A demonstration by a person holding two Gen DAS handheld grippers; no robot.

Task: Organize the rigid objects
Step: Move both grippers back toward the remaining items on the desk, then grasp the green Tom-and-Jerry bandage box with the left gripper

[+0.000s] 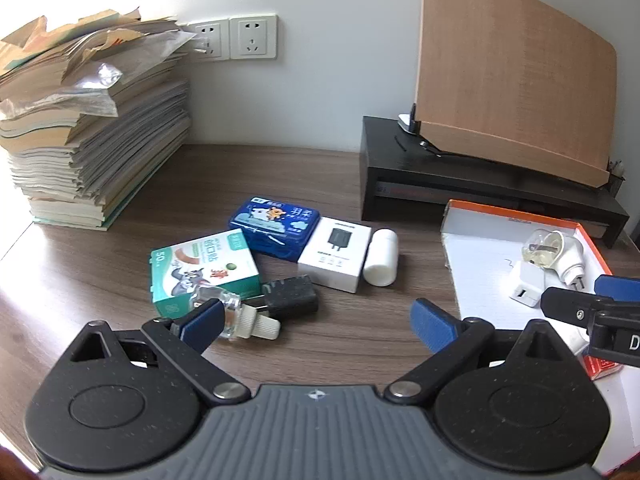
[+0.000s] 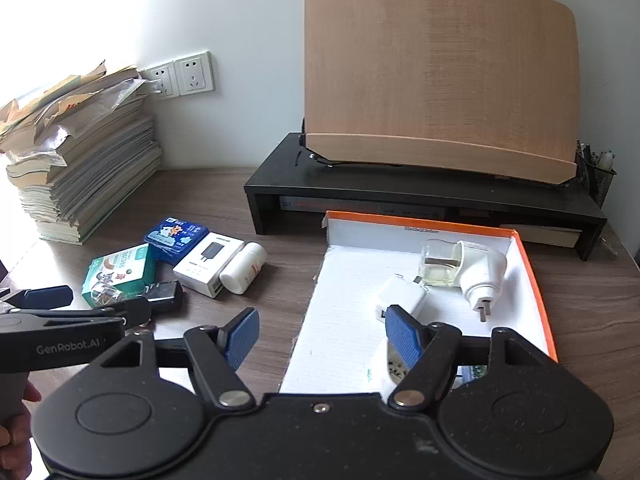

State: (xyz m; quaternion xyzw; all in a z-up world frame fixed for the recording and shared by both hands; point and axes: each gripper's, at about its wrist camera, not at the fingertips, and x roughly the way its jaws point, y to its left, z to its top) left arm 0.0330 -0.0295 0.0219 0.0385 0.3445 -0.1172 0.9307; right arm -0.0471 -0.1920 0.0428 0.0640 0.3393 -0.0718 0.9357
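My left gripper [image 1: 316,320] is open above the wooden desk, just short of a cluster of items: a small glass bottle [image 1: 240,316], a black adapter [image 1: 290,294], a green box [image 1: 202,268], a blue box [image 1: 276,226], a white charger box [image 1: 336,254] and a white pill bottle [image 1: 382,256]. My right gripper [image 2: 323,332] is open and empty over the near left part of an orange-rimmed box [image 2: 536,280]. Inside that box lie a white charger [image 2: 402,296], a plug-in vaporizer [image 2: 468,268] and a round white item [image 2: 390,364], partly hidden by the right finger.
A tall stack of books and papers [image 1: 92,136] stands at the back left under wall sockets [image 1: 232,38]. A black monitor riser [image 2: 400,200] with a wooden book stand [image 2: 440,76] lines the back. A mesh pen holder [image 2: 598,176] sits at its right end.
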